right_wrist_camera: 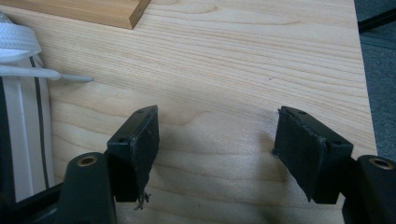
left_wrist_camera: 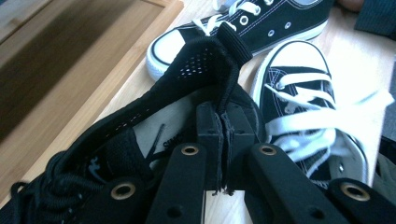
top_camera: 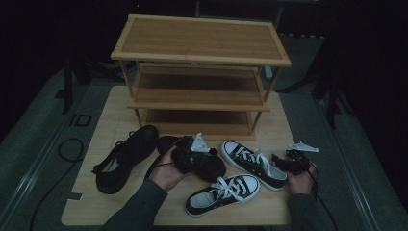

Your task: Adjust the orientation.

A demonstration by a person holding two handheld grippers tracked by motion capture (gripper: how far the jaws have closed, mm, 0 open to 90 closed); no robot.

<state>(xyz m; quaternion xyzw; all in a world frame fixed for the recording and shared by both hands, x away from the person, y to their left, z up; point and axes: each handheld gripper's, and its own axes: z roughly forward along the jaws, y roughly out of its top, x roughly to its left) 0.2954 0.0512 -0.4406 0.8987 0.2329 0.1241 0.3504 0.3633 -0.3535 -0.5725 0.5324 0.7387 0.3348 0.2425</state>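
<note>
The left gripper [left_wrist_camera: 223, 140] was clamped on the heel rim of an all-black mesh lace-up shoe [top_camera: 204, 163] at the middle of the pale wooden table [top_camera: 115, 108], so the grasp looked made, yet the shoe was not yet on the three-tier bamboo shoe rack [top_camera: 201, 48]. Its black mate [top_camera: 126, 156] and two black-and-white canvas sneakers [top_camera: 222, 193] also lay unshelved in front of it, while the right gripper [right_wrist_camera: 217, 154] hovered with jaws wide apart and empty over bare tabletop.

Four shoes [top_camera: 126, 158], one rack [top_camera: 199, 72]
</note>
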